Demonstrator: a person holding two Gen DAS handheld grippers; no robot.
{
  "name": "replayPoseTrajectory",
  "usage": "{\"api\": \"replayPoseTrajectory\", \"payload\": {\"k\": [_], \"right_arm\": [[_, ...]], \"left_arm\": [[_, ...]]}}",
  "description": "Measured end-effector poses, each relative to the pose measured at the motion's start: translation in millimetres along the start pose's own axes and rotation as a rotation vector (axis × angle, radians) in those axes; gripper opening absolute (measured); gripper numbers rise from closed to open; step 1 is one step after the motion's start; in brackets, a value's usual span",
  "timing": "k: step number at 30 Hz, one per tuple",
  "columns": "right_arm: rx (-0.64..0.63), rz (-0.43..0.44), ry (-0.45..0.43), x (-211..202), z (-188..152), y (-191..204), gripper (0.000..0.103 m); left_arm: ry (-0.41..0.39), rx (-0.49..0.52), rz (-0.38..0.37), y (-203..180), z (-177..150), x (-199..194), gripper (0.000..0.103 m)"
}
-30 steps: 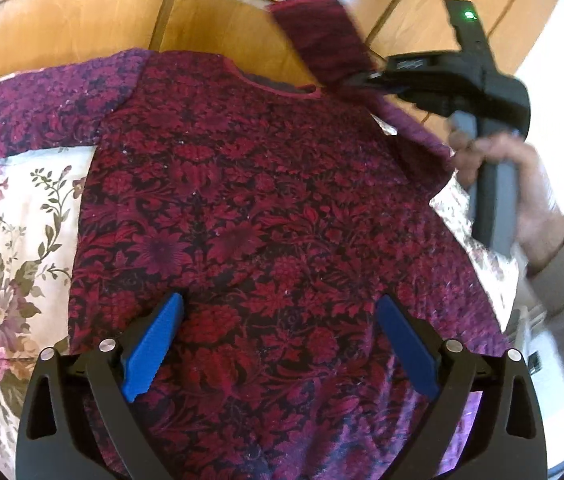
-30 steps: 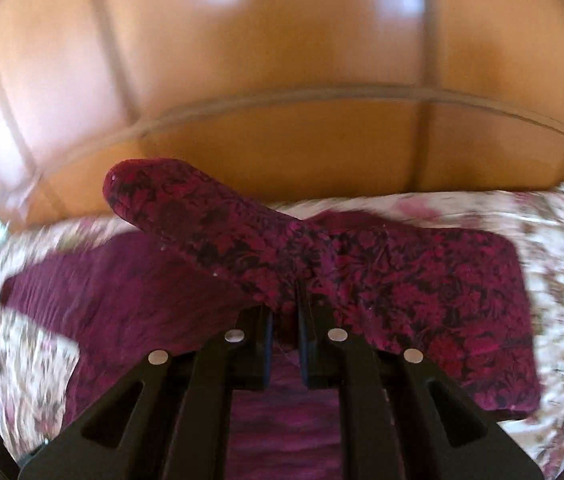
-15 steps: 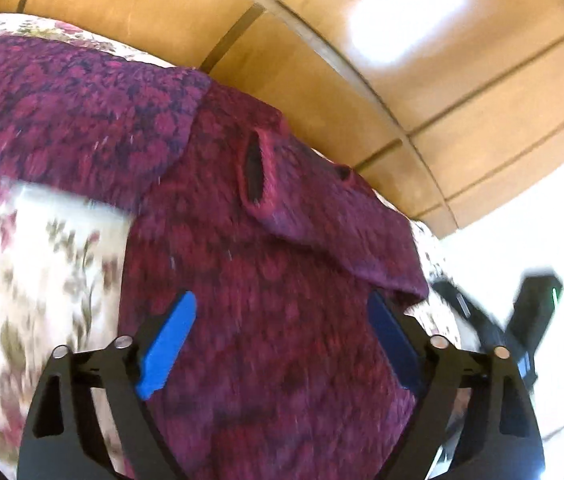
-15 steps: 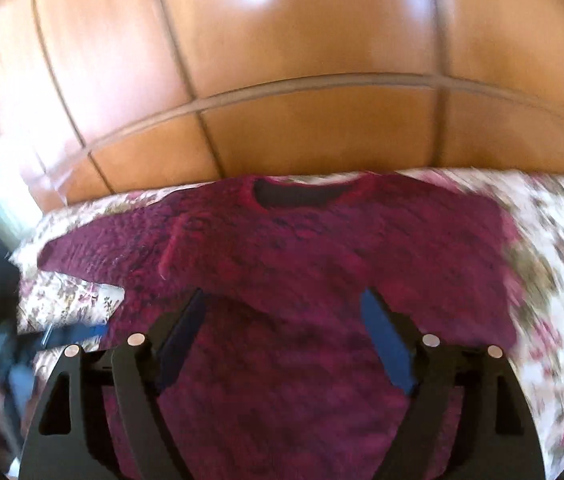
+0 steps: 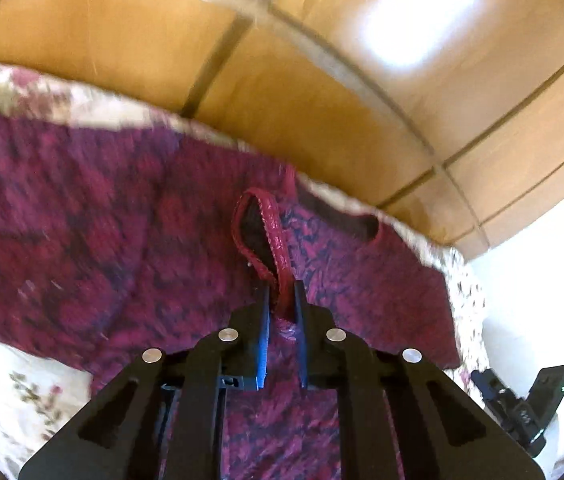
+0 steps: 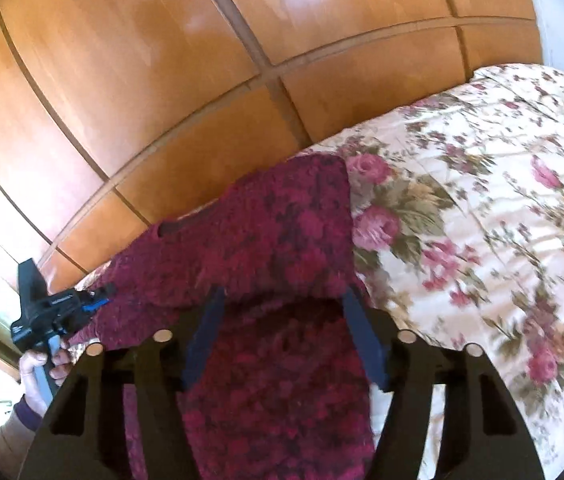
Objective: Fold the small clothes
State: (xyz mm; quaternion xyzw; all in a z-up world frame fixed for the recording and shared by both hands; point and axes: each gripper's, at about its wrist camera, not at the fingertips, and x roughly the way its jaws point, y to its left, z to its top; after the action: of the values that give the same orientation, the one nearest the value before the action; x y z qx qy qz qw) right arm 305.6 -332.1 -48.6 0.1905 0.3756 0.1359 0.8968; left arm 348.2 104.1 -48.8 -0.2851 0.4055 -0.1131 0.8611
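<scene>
A dark red, flower-patterned top [image 5: 81, 240] lies flat on a floral bedspread [image 6: 482, 200]. In the left wrist view my left gripper [image 5: 282, 296] is shut on the red-trimmed cuff [image 5: 265, 232] of a sleeve and lifts it a little off the body of the top. It also appears at the top's left edge in the right wrist view, left gripper [image 6: 97, 302], held by a hand [image 6: 37, 376]. My right gripper [image 6: 284, 300] hovers over the top's [image 6: 282, 240] right side. Its jaws are closing, with cloth under them and no pinch showing.
A wooden panelled wall [image 6: 161, 80] stands right behind the bed. The bedspread stretches bare to the right of the top. A bright white area [image 5: 542, 280] lies past the bed's edge in the left wrist view.
My right gripper let go of the sleeve it was holding up and swung to the top's right side. My left gripper shifted to a sleeve cuff and closed on it.
</scene>
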Motion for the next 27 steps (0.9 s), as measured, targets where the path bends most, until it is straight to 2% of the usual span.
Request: {"api": "replayPoseTrajectory", "payload": {"k": [3, 10, 13, 15, 17, 19, 21, 23, 25, 27], "right_arm": [[-0.029, -0.008, 0.038, 28, 4, 11, 0.056], [-0.091, -0.170, 0.133, 101, -6, 17, 0.055], [-0.138, -0.222, 0.108, 107, -14, 24, 0.056], [-0.165, -0.245, 0.094, 108, -18, 27, 0.057], [-0.188, -0.270, 0.087, 110, -20, 30, 0.057], [-0.200, -0.286, 0.091, 110, -19, 34, 0.059], [-0.208, -0.298, 0.092, 108, -18, 37, 0.066], [-0.218, -0.314, 0.075, 96, -18, 44, 0.079], [-0.242, -0.306, 0.044, 79, -23, 56, 0.080], [-0.271, -0.288, 0.035, 67, -33, 66, 0.087]], "left_arm": [[-0.035, 0.013, 0.023, 3, 6, -14, 0.010], [-0.004, 0.070, 0.144, 16, -5, -11, 0.010], [0.045, 0.077, 0.197, 27, -12, 6, 0.010], [0.033, 0.079, 0.195, 28, -16, 8, 0.011], [0.030, 0.052, 0.174, 30, -19, 3, 0.019], [0.023, 0.019, 0.135, 35, -22, -11, 0.041], [-0.015, -0.004, 0.132, 43, -25, -32, 0.056], [-0.046, -0.038, 0.116, 57, -29, -55, 0.060], [-0.059, -0.087, 0.120, 77, -31, -73, 0.062], [-0.075, -0.176, 0.118, 106, -32, -96, 0.062]]}}
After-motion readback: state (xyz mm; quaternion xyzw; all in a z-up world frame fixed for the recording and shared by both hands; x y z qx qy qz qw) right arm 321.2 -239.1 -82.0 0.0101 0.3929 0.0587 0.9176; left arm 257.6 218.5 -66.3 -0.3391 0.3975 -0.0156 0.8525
